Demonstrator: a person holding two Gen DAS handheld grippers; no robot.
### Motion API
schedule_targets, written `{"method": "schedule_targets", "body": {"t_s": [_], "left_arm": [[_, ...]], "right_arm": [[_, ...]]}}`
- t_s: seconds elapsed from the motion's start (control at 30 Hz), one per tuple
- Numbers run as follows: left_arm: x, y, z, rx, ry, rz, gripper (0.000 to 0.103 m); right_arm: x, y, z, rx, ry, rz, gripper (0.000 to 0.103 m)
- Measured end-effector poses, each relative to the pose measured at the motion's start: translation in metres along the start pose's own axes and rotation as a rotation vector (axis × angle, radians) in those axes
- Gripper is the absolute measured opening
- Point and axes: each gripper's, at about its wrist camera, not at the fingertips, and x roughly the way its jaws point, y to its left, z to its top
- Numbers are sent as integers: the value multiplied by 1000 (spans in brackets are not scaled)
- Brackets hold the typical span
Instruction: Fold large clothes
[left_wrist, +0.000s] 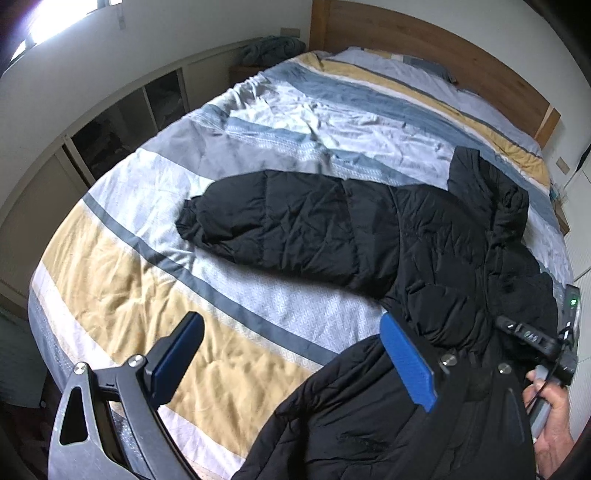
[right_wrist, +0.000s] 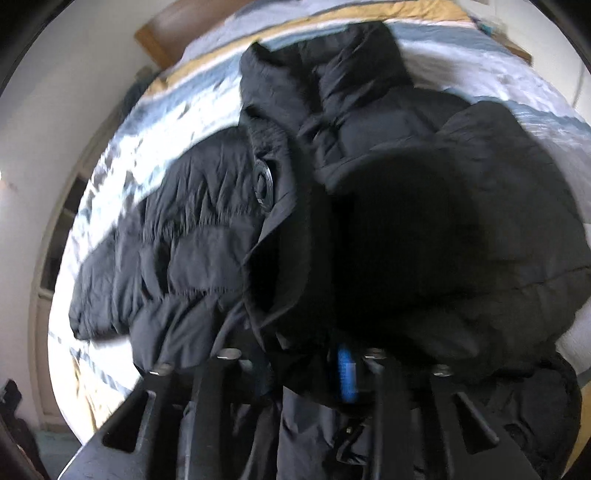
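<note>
1. My left gripper (left_wrist: 291, 363) stands wide open at the bottom of the frame, gripping nothing, its right pad against the jacket (left_wrist: 424, 240).
2. My right gripper (right_wrist: 306, 369) is buried in black fabric; I cannot tell whether it grips.
3. I'd judge the sleeve (left_wrist: 266, 225), mid-frame on the bed (left_wrist: 110, 280), wants folding in next: pinch its cuff low, then carry it flat.
4. The right view is blurred; the jacket's hem is cut off.

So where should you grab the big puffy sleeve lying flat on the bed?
Probably at the cuff end of the sleeve of the black jacket, coming from the left with the left gripper. That end lies free on the bedspread.
</note>
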Motion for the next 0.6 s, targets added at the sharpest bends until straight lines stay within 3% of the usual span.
{"method": "schedule_targets", "body": {"t_s": [0.13,0.3,0.43,0.6], "left_arm": [[4,-16,4,27,-1,-12,96],[2,-54,9,95,-44,-47,96],[8,-106,7,184,-35,-122,96],[30,-187,-3,267,5,-198,96]], "right_arm": [[9,16,-16,-101,38,-15,58],[-7,15,-24,-140,57,43,59],[-45,9,-22,-199,5,63,59],[-91,-27,-2,-202,-101,-36,59]]}}
